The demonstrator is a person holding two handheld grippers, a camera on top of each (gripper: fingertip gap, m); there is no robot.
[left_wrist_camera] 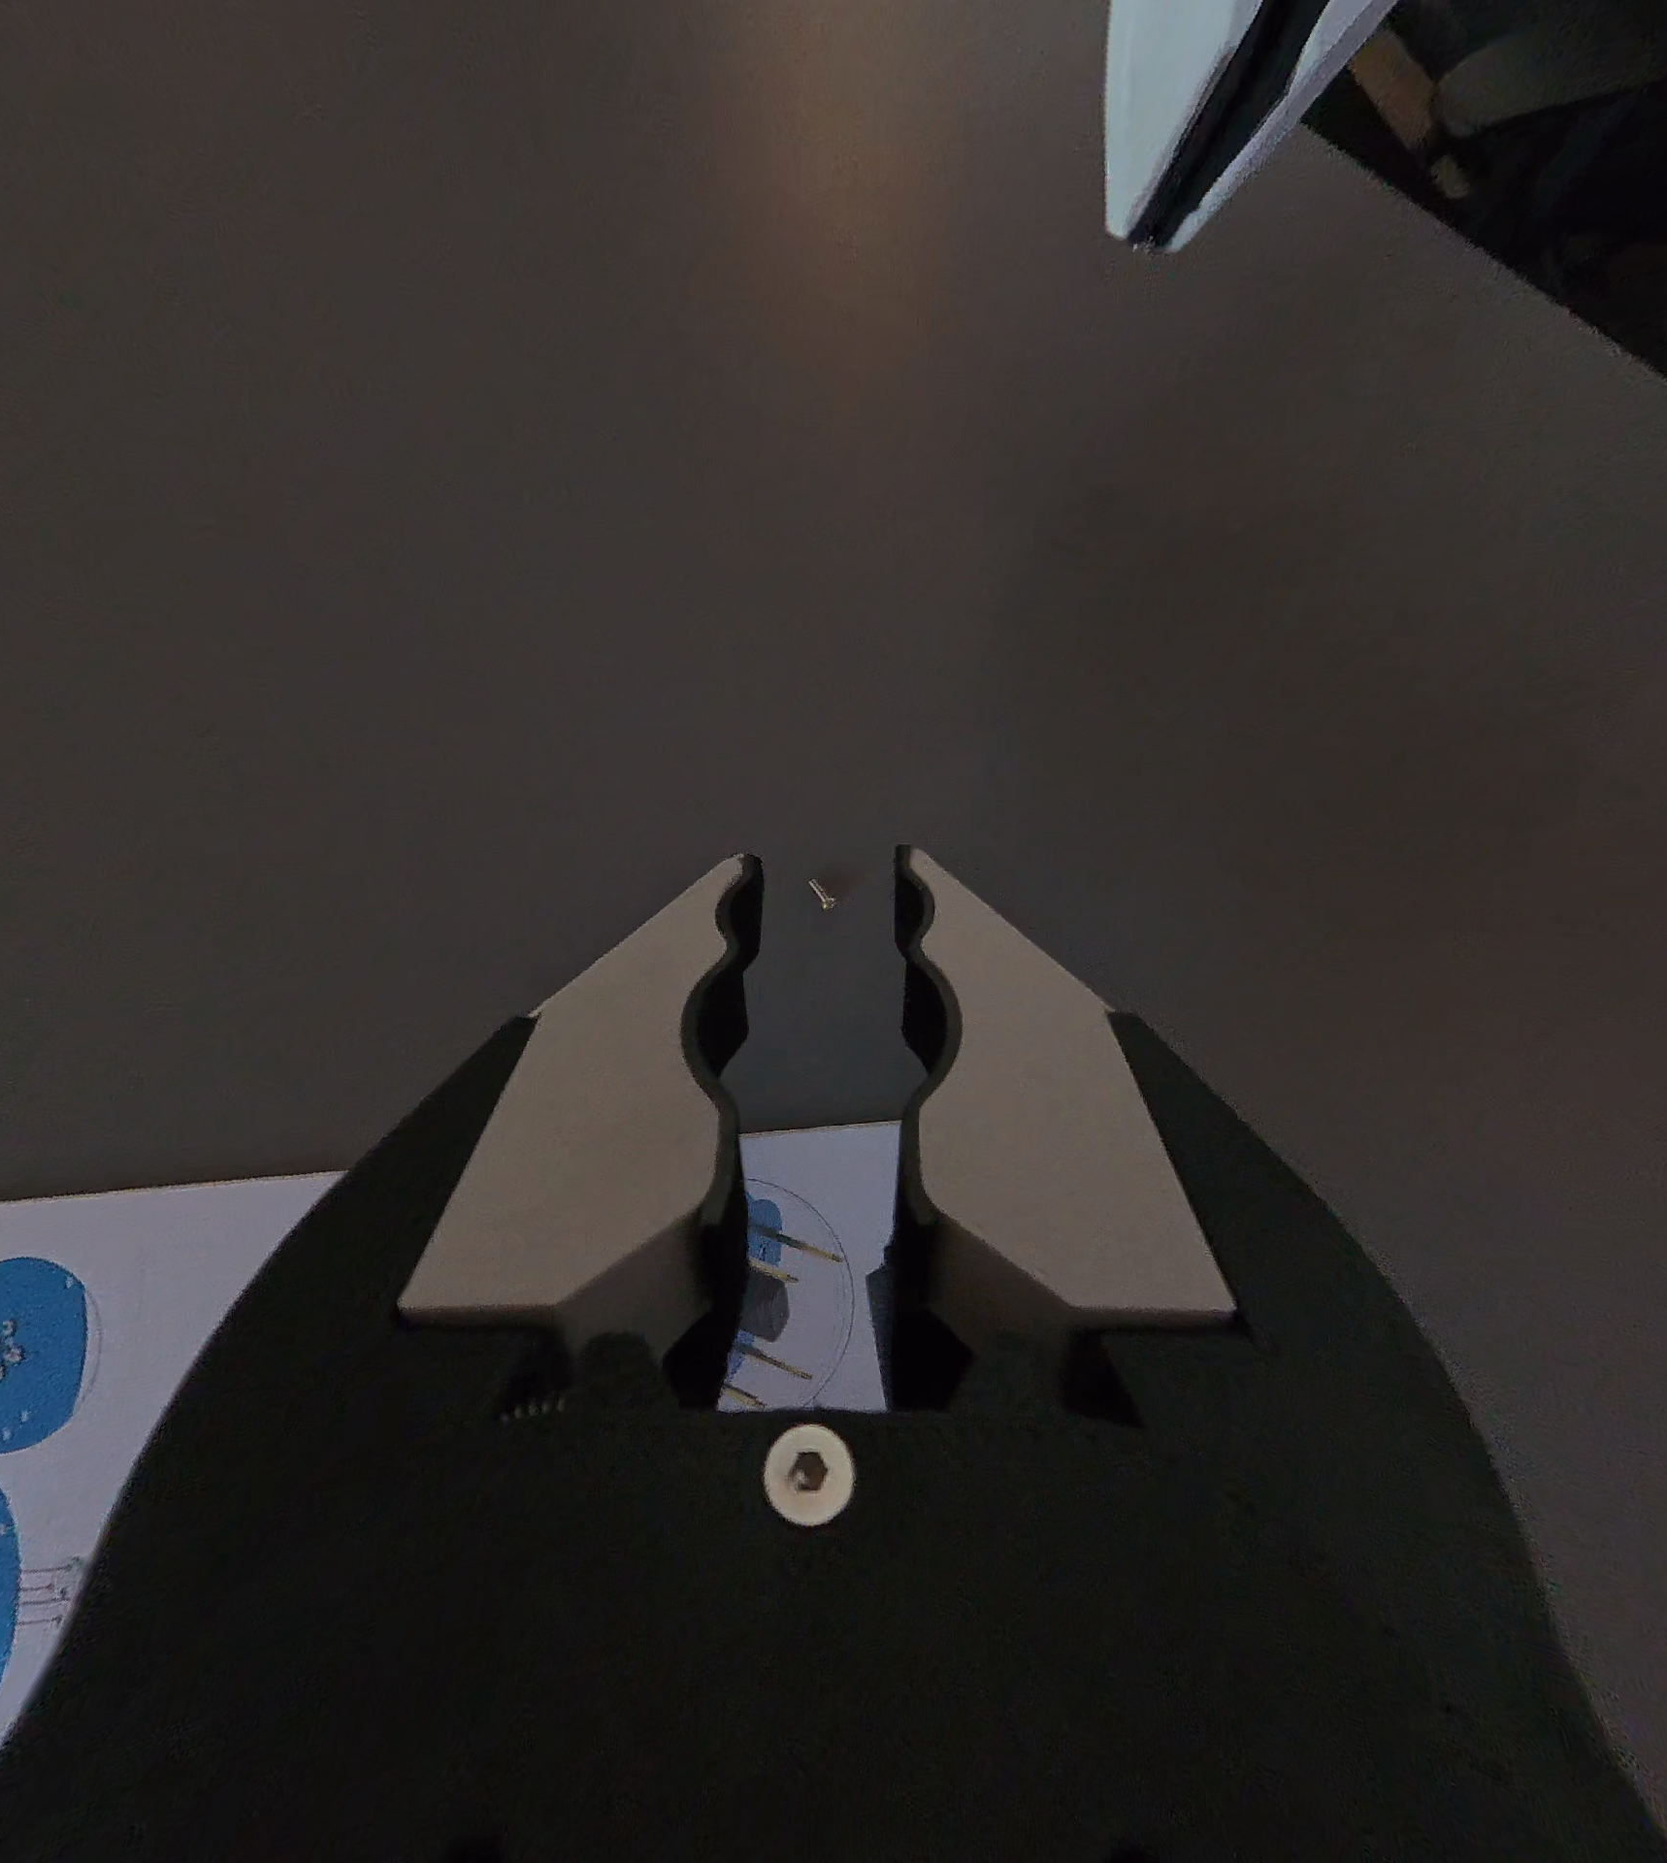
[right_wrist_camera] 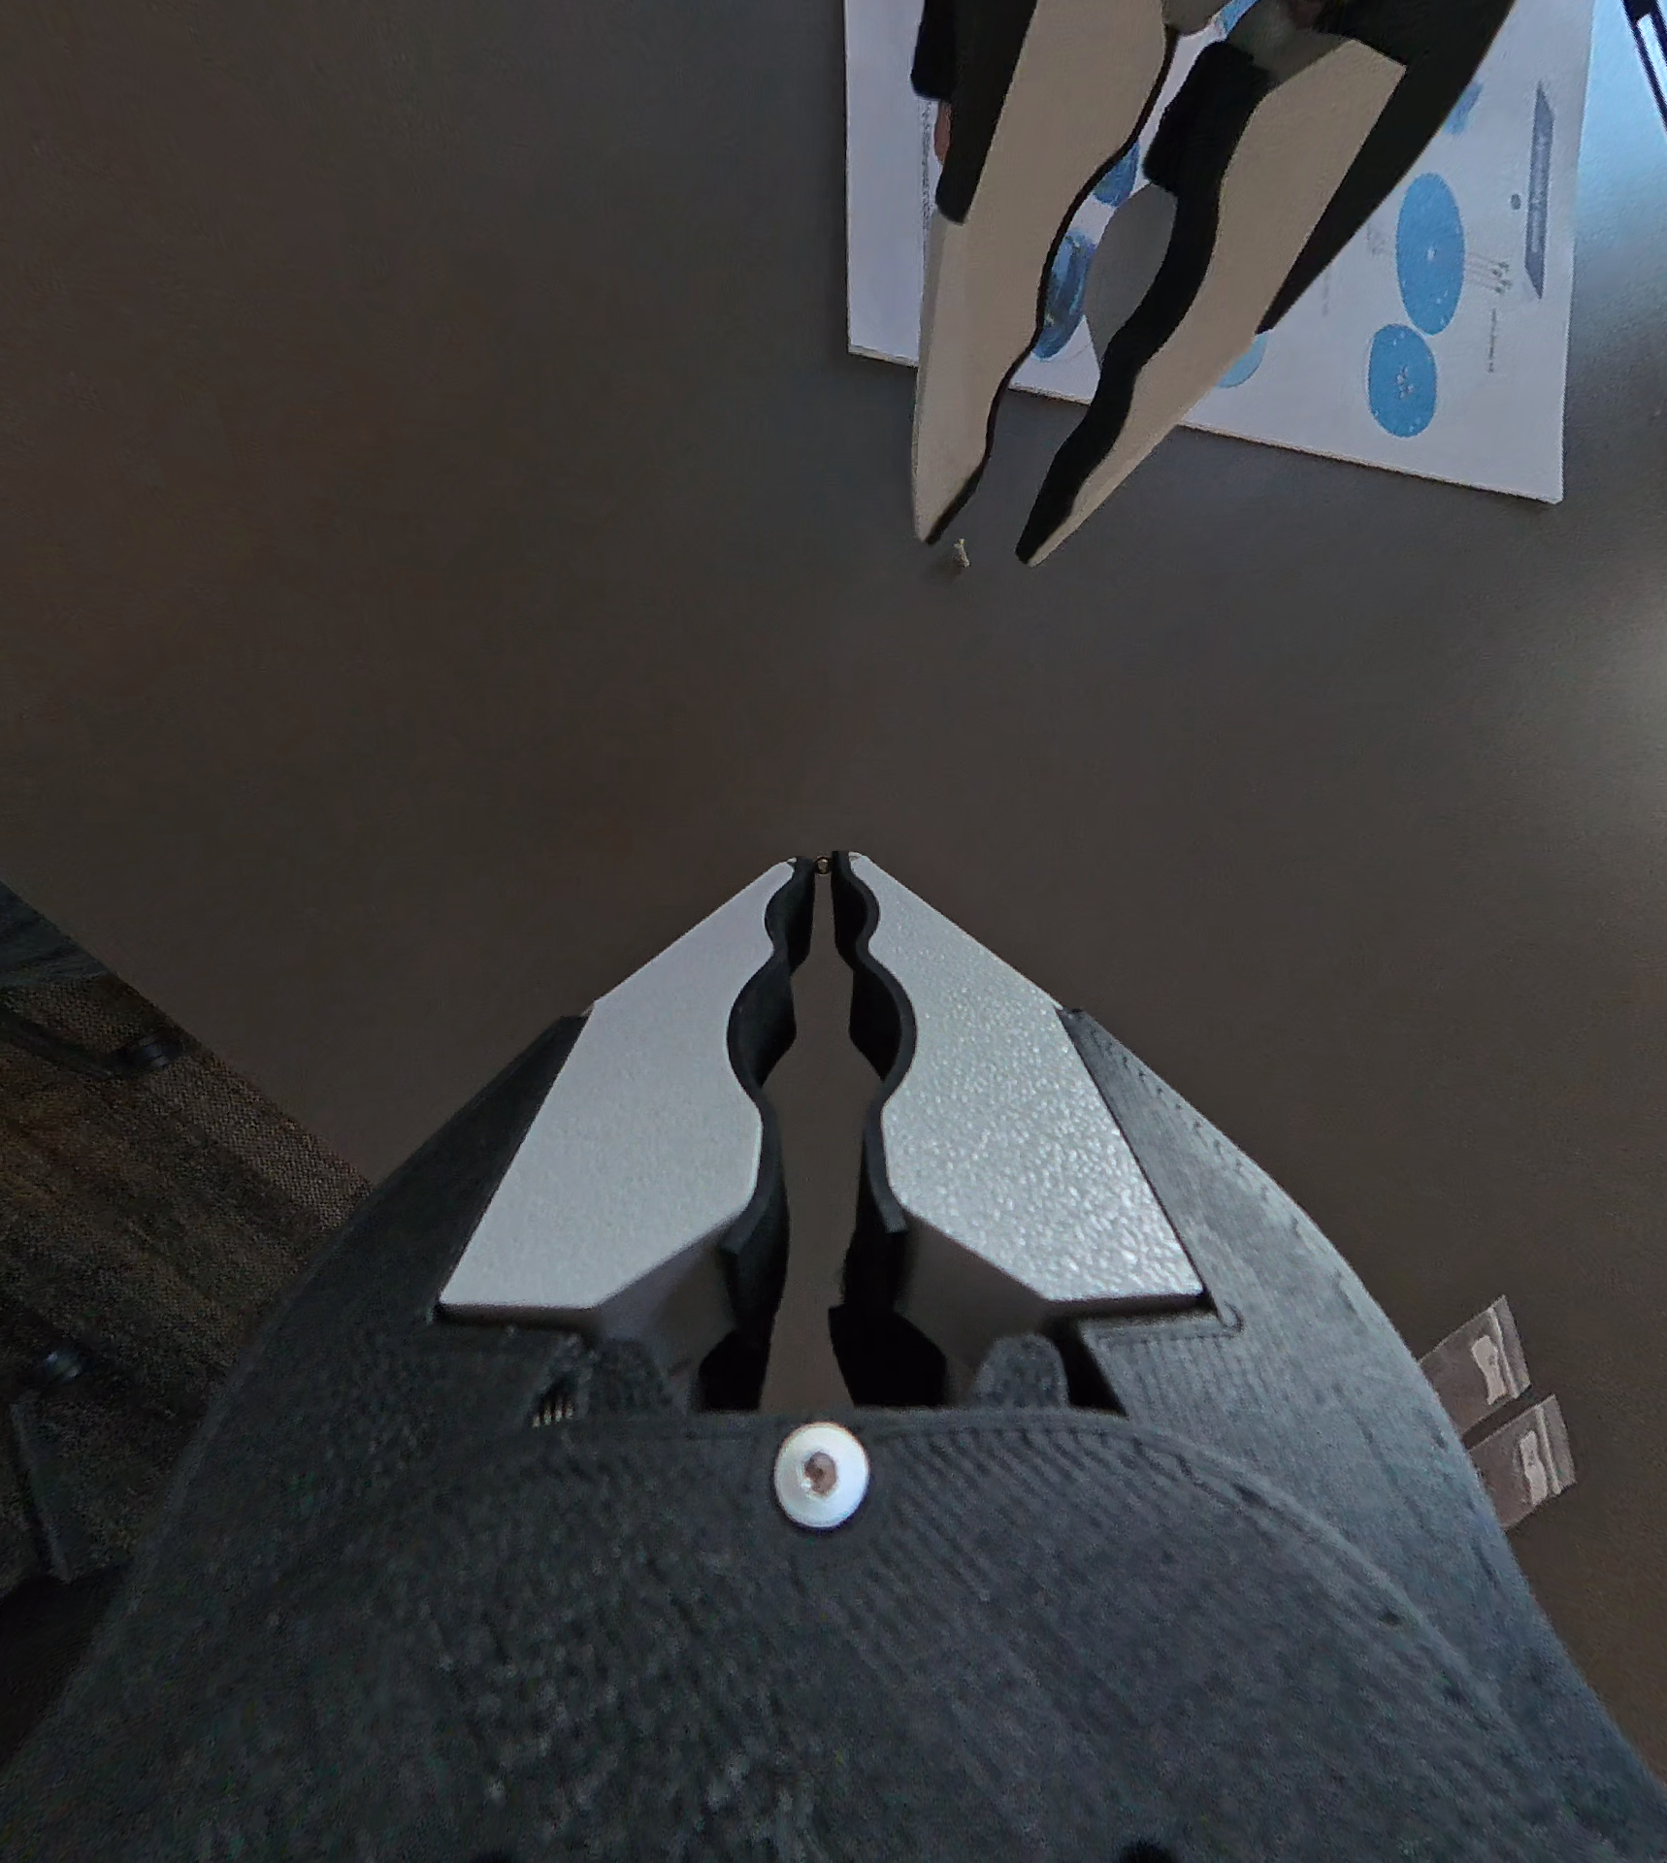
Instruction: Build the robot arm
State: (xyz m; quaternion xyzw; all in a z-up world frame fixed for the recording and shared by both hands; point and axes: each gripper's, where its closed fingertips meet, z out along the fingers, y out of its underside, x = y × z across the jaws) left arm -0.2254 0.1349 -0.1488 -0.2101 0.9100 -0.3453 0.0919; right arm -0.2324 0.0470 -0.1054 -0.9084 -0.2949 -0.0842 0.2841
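My left gripper is open and low over the dark brown table. A tiny silver screw lies on the table between its fingertips, touching neither. The right wrist view shows the left gripper from across the table, with the screw just by its tips. My right gripper is shut, with its tips pinching a tiny brass-coloured part above the table. Too little of the part shows to tell what it is.
A white sheet printed with blue discs lies under the left gripper's body; it also shows in the right wrist view. Two small plastic bags lie right of the right gripper. A white panel stands at the table edge. Carpeted floor lies beyond the edge. My hands' fingertips stand some 11 cm from each other.
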